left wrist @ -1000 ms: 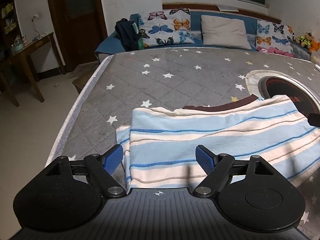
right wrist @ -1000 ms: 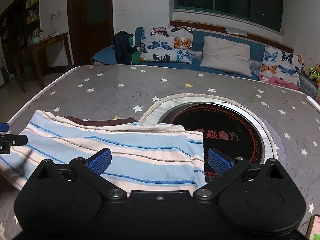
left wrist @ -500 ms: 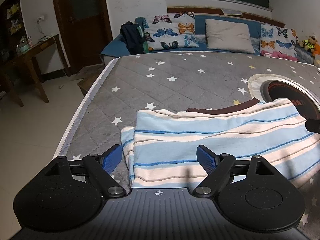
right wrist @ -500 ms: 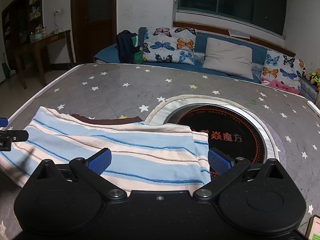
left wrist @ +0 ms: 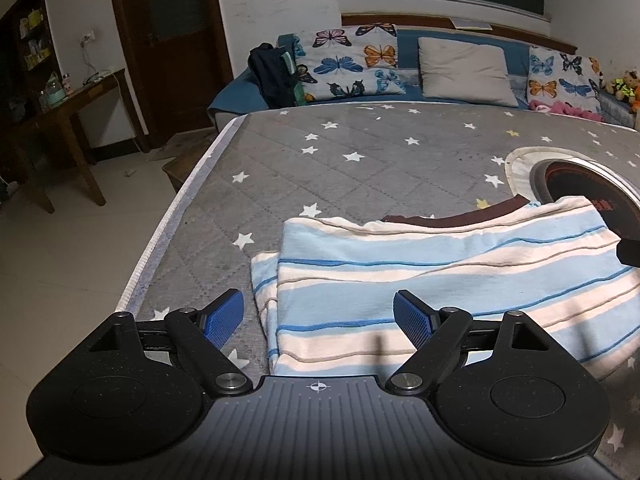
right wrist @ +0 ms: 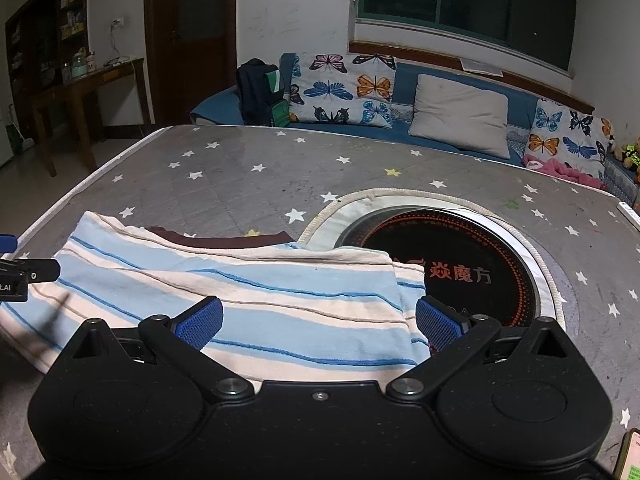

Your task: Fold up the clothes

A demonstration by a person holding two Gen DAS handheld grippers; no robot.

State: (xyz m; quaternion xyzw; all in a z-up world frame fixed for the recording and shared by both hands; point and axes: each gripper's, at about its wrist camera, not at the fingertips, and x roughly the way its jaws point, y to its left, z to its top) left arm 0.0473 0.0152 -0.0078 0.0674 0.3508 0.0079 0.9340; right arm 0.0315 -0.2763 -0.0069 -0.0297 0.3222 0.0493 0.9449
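Observation:
A folded garment with light blue and cream stripes [left wrist: 420, 276] lies flat on the grey star-print mattress [left wrist: 320, 168], a dark brown edge showing at its far side. It also shows in the right wrist view [right wrist: 240, 292]. My left gripper [left wrist: 318, 316] is open and empty, hovering over the garment's near left corner. My right gripper [right wrist: 318, 318] is open and empty over the garment's near right end. The left gripper's tip [right wrist: 24, 274] shows at the left edge of the right wrist view.
A round black cooktop with a white rim [right wrist: 456, 268] is set into the mattress just right of the garment. The mattress edge [left wrist: 176, 216] drops to the tiled floor on the left. A sofa with butterfly cushions [left wrist: 352, 64] stands behind; a wooden desk [left wrist: 76, 108] stands far left.
Both grippers have drawn back and up a little from the garment, staying open. The garment has not moved.

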